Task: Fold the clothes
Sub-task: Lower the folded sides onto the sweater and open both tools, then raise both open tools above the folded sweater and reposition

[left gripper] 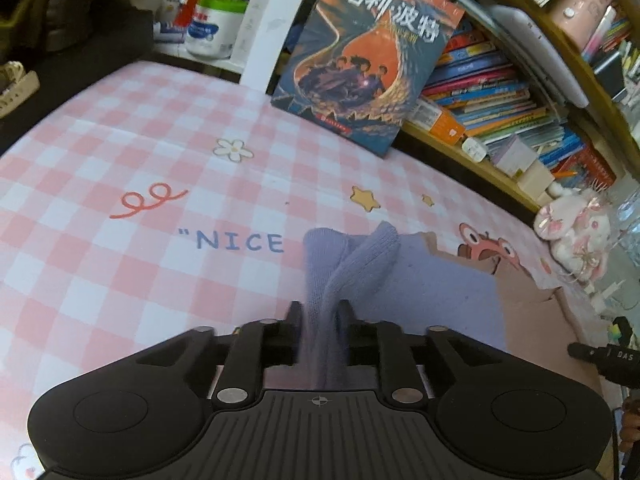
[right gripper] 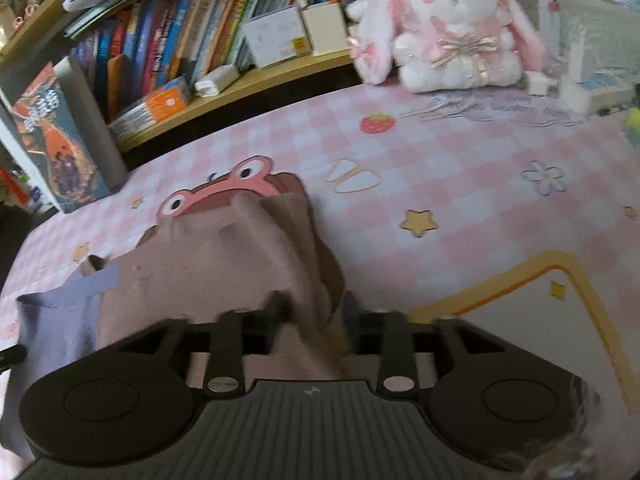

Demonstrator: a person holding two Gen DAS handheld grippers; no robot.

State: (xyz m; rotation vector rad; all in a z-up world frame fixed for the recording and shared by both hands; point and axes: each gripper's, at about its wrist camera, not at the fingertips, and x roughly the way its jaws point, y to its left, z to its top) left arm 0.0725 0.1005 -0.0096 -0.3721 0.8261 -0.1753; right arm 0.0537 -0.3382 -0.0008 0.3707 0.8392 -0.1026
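Pinching fabric on both sides right now. We're clamping the left gripper [left gripper: 319,312] down on a bunched, twisted strip of the purple knit part of the garment [left gripper: 420,280], and the cloth is running up between the fingers toward 12 o'clock. The right gripper [right gripper: 316,304] is biting a fold of the brownish-pink part [right gripper: 224,264] the same way, jaws pressed in on the cloth.

Moving outward, the garment is draping between the two grippers, purple section toward the left one and brown section toward the right one. It's looking lifted and tented up off the pink checked tablecloth [left gripper: 120,160], at least near the grippers; how much is resting on the table we can't really tell. At 12 o'clock of the right gripper a frog cartoon [right gripper: 224,184] is peeking out past the cloth edge.

Further back, a book [left gripper: 360,60] is leaning at about 1 o'clock in the left view, and a plush bunny [right gripper: 452,28] is sitting at 1 o'clock in the right view.

Our guess: we're mid-carry on a fold, holding two corners or an edge. Next move is calling for both grippers travelling together, keeping the cloth taut and laying the held edge down flat before letting go.
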